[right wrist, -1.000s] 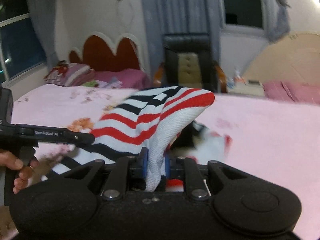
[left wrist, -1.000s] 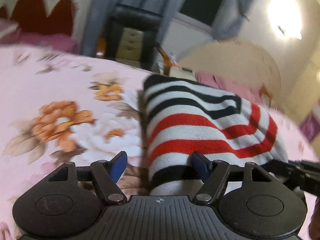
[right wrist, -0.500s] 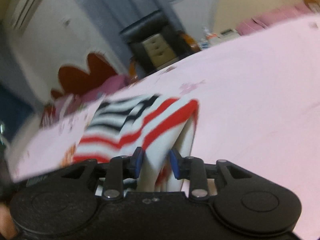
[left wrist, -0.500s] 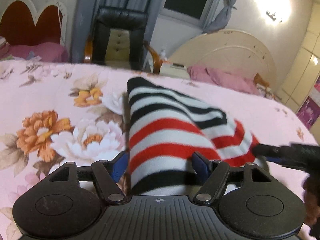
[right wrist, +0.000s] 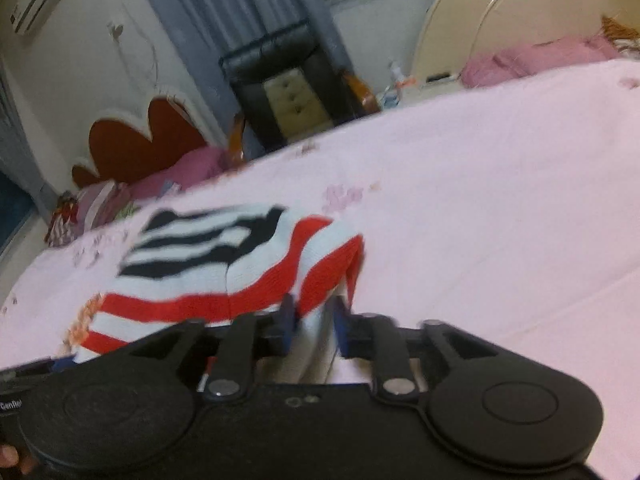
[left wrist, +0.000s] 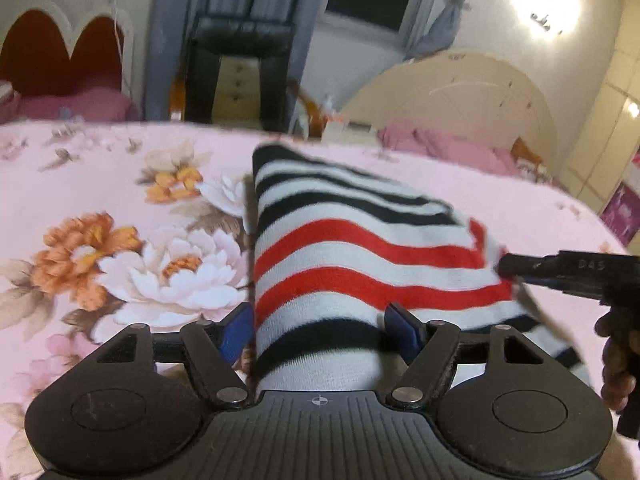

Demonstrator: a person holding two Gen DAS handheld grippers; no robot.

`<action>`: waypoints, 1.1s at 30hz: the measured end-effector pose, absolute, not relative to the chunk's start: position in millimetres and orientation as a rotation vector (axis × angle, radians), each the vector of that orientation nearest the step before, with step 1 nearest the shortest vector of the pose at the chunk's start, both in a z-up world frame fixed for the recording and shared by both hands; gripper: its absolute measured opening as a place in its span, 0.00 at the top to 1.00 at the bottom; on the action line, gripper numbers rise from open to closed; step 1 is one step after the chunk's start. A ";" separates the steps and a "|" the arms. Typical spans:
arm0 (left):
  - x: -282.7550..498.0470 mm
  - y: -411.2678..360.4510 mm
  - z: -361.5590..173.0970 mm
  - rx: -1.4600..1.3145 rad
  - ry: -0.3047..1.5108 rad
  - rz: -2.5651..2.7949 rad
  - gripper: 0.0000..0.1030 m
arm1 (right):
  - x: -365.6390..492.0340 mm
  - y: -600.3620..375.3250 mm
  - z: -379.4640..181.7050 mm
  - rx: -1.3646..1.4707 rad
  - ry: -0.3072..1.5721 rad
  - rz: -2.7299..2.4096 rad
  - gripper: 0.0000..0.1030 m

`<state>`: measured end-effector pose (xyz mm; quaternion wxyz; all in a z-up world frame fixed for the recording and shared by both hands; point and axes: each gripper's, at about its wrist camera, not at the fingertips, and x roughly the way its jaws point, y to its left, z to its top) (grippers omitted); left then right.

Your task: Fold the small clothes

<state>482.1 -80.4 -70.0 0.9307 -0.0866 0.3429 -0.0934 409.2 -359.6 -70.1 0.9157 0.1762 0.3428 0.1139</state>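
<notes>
1. Left wrist view: a striped garment (left wrist: 360,256), banded in black, white and red, lies on a pink floral bedsheet (left wrist: 120,208).
2. The left gripper (left wrist: 320,330) has its blue pads spread wide, one on each side of the garment's near end. The fabric fills the gap between them, but whether the pads press on it cannot be told.
3. At the right edge of this view, the right gripper (left wrist: 505,267) reaches in, held by a hand (left wrist: 616,356), with its tip at the garment's right edge.
4. Right wrist view: blurred and tilted. The right gripper (right wrist: 313,320) has a fold of the striped garment (right wrist: 224,256) between its narrowly spaced blue pads. Its jaws have just been closing, and they pinch the white and red cloth.
5. Beyond the bedsheet (right wrist: 500,200) stand a black chair (right wrist: 280,80), grey curtains (right wrist: 224,4) and a scalloped red headboard (right wrist: 136,140).
</notes>
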 end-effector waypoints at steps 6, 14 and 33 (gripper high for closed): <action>423.9 -58.7 -64.8 -0.173 0.666 -0.213 0.30 | 326.3 -356.2 -39.5 0.317 0.624 0.389 0.85; 404.6 -37.8 -82.5 -0.210 0.731 -0.198 0.30 | 270.3 -299.0 -44.6 0.003 0.653 0.463 0.93; 418.6 -0.9 -54.6 -0.269 0.655 -0.271 0.27 | 270.6 -294.1 -29.7 0.098 0.721 0.238 0.75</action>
